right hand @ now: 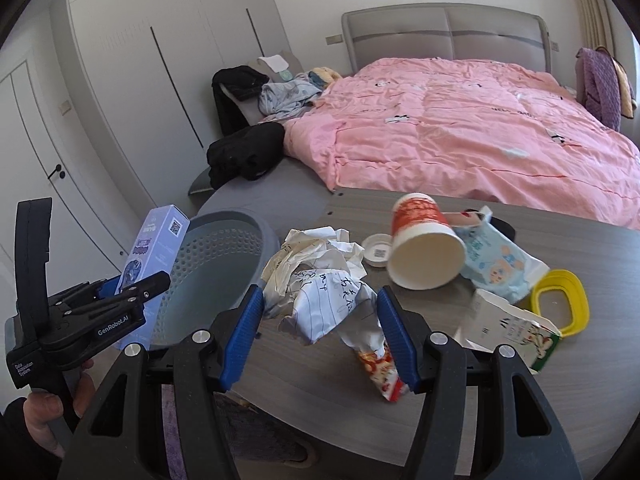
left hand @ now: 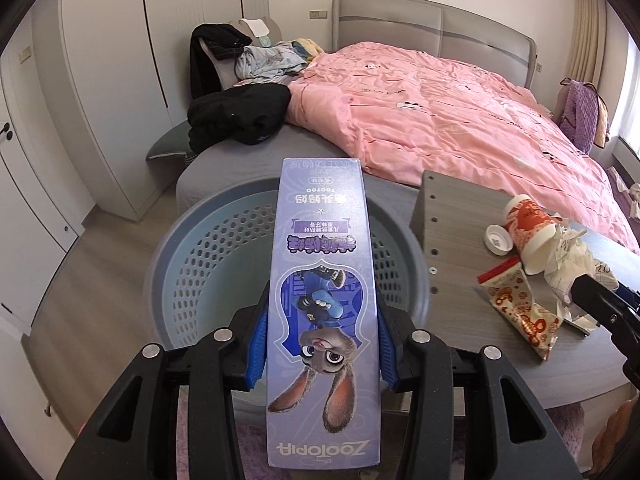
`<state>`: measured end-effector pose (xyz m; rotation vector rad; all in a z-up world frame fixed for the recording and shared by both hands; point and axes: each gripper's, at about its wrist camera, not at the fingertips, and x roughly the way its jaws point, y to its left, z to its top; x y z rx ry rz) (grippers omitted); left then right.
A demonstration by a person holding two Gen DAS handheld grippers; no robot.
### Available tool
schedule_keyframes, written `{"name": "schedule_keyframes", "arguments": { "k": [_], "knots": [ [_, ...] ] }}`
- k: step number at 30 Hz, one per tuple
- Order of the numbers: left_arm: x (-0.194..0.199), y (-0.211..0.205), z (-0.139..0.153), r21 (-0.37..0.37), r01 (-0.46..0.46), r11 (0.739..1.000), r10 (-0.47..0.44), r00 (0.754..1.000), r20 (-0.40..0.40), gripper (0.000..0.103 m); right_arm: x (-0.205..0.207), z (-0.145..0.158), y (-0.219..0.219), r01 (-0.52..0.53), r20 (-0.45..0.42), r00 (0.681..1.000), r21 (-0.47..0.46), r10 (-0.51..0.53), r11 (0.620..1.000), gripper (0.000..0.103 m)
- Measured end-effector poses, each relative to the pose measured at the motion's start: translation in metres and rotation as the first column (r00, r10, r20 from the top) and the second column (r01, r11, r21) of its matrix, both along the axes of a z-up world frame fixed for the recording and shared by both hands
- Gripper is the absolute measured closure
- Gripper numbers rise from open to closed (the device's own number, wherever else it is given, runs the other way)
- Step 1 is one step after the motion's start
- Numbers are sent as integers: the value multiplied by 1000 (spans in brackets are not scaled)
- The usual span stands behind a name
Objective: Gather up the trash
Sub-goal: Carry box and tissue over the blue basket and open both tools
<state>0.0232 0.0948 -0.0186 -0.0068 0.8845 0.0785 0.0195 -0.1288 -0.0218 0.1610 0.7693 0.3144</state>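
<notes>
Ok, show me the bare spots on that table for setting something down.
Free: the table's near edge, below the red-and-white wrapper, and the far strip between the paper cup and the pink duvet. Crowded: from the crumpled paper across to the yellow ring.

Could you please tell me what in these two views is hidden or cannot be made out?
- Basket bottom: left wrist view, the held box covers it.
- Crumpled paper: handwriting too small to read, right wrist view.
- Snack wrapper: partly behind a right finger.
- Carton: right wrist view, lower edge hidden by the gripper body.
</notes>
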Motion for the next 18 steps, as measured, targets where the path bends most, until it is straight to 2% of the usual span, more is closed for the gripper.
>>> {"name": "schedule_keyframes", "arguments": {
  "k": [9, 18],
  "knots": [
    [18, 51, -18, -8, -67, 998, 67, 997, -40, 60, 39, -8, 72, -149, -28, 988, -14, 149, 989, 45],
    [34, 75, -35, -34, -94, 995, 91, 994, -66, 60, 66, -24, 116, -223, -71, 973, -41, 220, 974, 45]
  ]
}}
